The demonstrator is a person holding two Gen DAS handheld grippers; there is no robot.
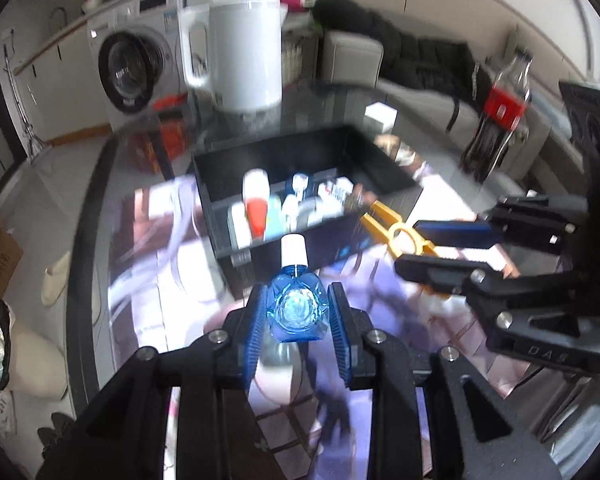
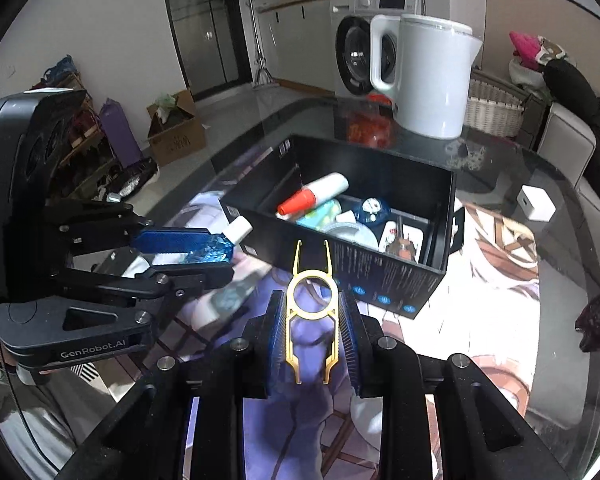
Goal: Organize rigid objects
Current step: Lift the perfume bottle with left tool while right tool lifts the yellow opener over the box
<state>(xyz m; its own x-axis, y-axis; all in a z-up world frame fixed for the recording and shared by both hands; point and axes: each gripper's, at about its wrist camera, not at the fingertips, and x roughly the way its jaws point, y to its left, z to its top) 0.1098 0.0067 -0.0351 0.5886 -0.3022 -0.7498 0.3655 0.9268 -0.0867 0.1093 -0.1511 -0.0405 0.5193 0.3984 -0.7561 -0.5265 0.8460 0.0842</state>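
My left gripper (image 1: 296,304) is shut on a small blue bottle (image 1: 295,310) with a white cap, held above the table just in front of the black box (image 1: 380,168). It also shows in the right wrist view (image 2: 216,248). My right gripper (image 2: 310,312) is shut on a flat yellow plastic tool (image 2: 310,308) with a ring and two prongs, near the box's (image 2: 380,276) front wall; the tool shows in the left wrist view (image 1: 396,234). The box holds a white tube with a red cap (image 2: 316,194) and several small items.
A white kettle (image 2: 428,76) stands behind the box on the glass table (image 2: 560,280) with a printed mat. A cola bottle (image 1: 496,116) stands to the right. A small white cube (image 2: 538,202) lies right of the box. A washing machine (image 2: 356,52) stands behind.
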